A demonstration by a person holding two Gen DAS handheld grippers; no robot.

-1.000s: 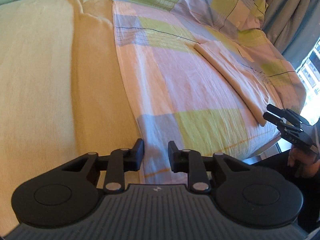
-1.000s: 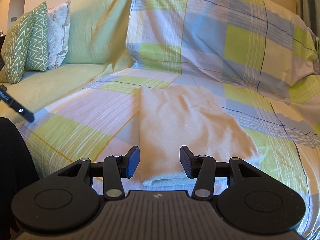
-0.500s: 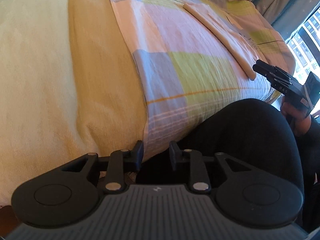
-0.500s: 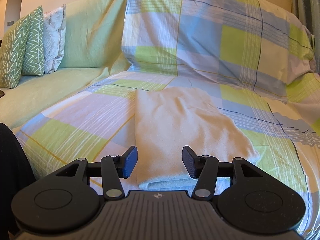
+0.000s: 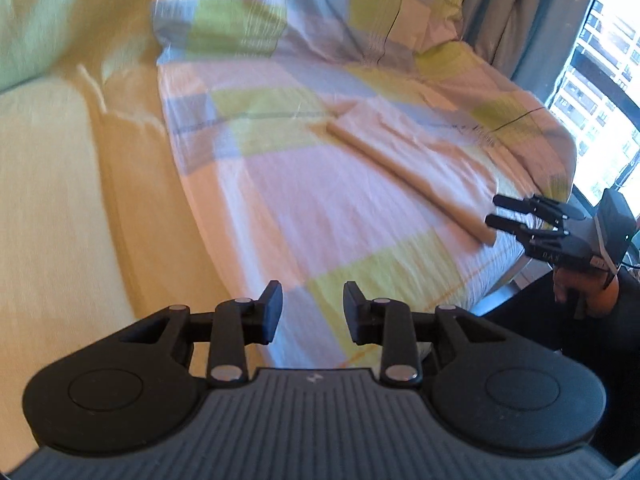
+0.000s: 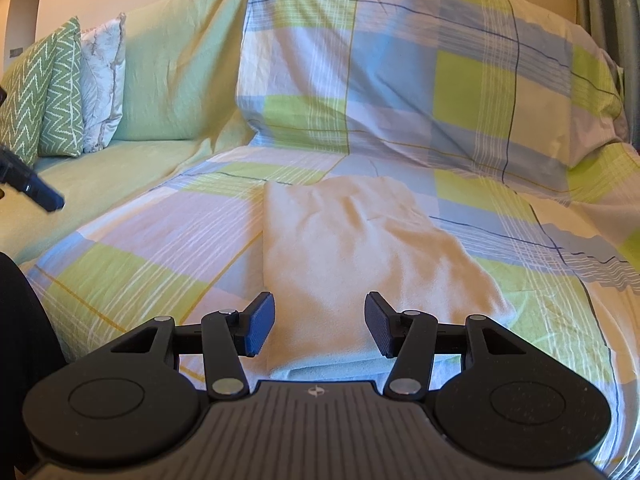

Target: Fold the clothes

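Your right gripper [image 6: 319, 326] is level, jaws apart and empty, with the folded cloth [image 6: 360, 248] on the sheet [image 6: 152, 248] just ahead between its fingers. Your left gripper [image 5: 313, 312], also wide and empty, points over the sheet, cloth far ahead to its right.

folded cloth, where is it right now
The folded cloth lies flat on the plaid sheet on the sofa seat, straight ahead of the open right gripper.

A large checked sheet [image 6: 400, 100] in blue, lime and white drapes the sofa ahead of the claw. Far left of the claw, a green zigzag cushion [image 6: 36, 92] leans beside a pale silvery cushion [image 6: 102, 84]. Grey curtains [image 5: 516, 12] hang far right.
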